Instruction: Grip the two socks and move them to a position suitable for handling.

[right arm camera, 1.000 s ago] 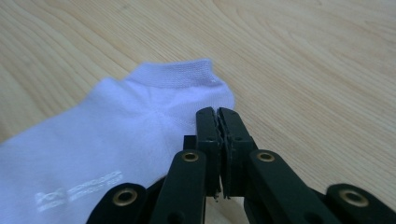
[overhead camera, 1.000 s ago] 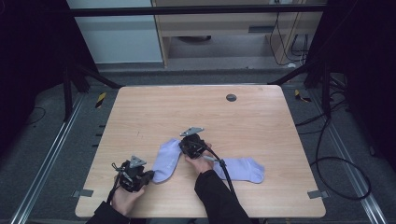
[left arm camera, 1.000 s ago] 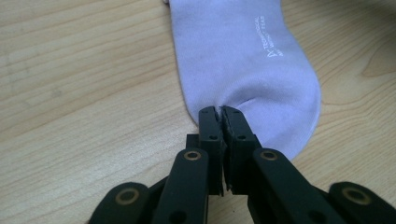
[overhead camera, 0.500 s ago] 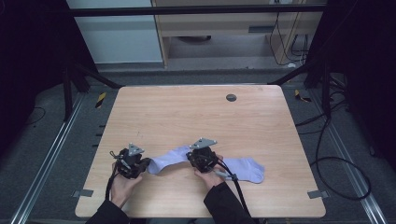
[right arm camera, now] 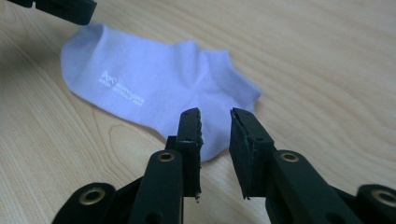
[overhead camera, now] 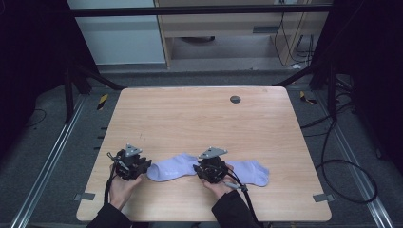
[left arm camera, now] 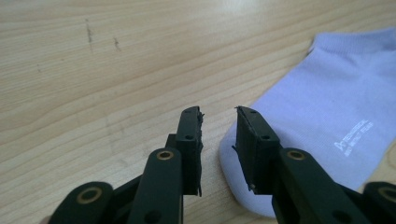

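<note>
Socks: two pale lilac ankle socks on wood table (overhead camera: 190, 118), near front edge. Left sock (overhead camera: 173, 167) flat, white logo print on sole; right sock (overhead camera: 249, 171) beside it. Left gripper (left arm camera: 218, 122) & right gripper (right arm camera: 215, 122) jaws just opened, narrow gap, holding nothing.

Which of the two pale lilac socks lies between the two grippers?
The left sock, stretched between the left gripper and right gripper. The other sock lies to the right gripper's far side.
</note>
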`<action>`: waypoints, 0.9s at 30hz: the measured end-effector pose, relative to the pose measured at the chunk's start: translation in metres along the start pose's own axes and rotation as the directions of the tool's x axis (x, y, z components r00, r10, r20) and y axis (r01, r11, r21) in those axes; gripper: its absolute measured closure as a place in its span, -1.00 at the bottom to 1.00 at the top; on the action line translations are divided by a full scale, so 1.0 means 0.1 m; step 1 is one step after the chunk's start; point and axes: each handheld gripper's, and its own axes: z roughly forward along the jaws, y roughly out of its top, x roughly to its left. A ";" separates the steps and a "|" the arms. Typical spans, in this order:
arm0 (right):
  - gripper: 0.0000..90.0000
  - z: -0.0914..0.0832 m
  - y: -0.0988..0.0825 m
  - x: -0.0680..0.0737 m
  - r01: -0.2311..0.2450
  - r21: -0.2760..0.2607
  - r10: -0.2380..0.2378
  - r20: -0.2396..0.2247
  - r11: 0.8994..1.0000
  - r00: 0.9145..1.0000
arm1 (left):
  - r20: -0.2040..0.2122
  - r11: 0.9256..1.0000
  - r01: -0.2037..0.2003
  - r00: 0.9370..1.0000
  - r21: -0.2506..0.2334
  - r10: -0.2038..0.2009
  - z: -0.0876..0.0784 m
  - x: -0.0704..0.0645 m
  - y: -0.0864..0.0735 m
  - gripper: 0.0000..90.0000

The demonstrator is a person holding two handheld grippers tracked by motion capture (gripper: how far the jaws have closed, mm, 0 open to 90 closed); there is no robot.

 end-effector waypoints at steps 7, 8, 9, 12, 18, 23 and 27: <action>0.39 -0.25 0.00 -0.20 -0.017 -0.068 0.018 0.013 0.998 1.000 | 0.033 0.997 0.031 0.999 -0.072 -0.028 -0.15 -0.05 0.06 0.37; 0.36 -0.29 -0.01 -0.23 -0.015 -0.074 0.016 0.015 0.997 1.000 | 0.039 0.997 0.028 0.999 -0.078 -0.025 -0.16 -0.07 0.07 0.36; 0.36 -0.29 -0.01 -0.23 -0.015 -0.074 0.016 0.015 0.997 1.000 | 0.045 0.996 0.025 0.999 -0.085 -0.021 -0.17 -0.11 0.08 0.36; 0.31 -0.43 -0.08 -0.34 -0.028 -0.088 0.030 0.028 0.996 0.999 | 0.075 0.996 0.010 0.997 -0.091 -0.003 -0.17 -0.22 0.13 0.31; 0.20 -0.75 -0.26 -0.63 -0.075 -0.096 0.081 0.069 0.993 0.994 | 0.122 0.995 -0.036 0.991 -0.097 0.048 -0.14 -0.49 0.22 0.25; 0.15 -1.00 -0.42 -0.86 -0.108 -0.106 0.120 0.114 0.988 0.986 | 0.154 0.993 -0.070 0.985 -0.094 0.084 -0.06 -0.73 0.29 0.24; 0.12 -1.14 -0.54 -1.01 -0.125 -0.101 0.140 0.152 0.987 0.978 | 0.179 0.992 -0.088 0.978 -0.089 0.102 0.00 -0.91 0.35 0.23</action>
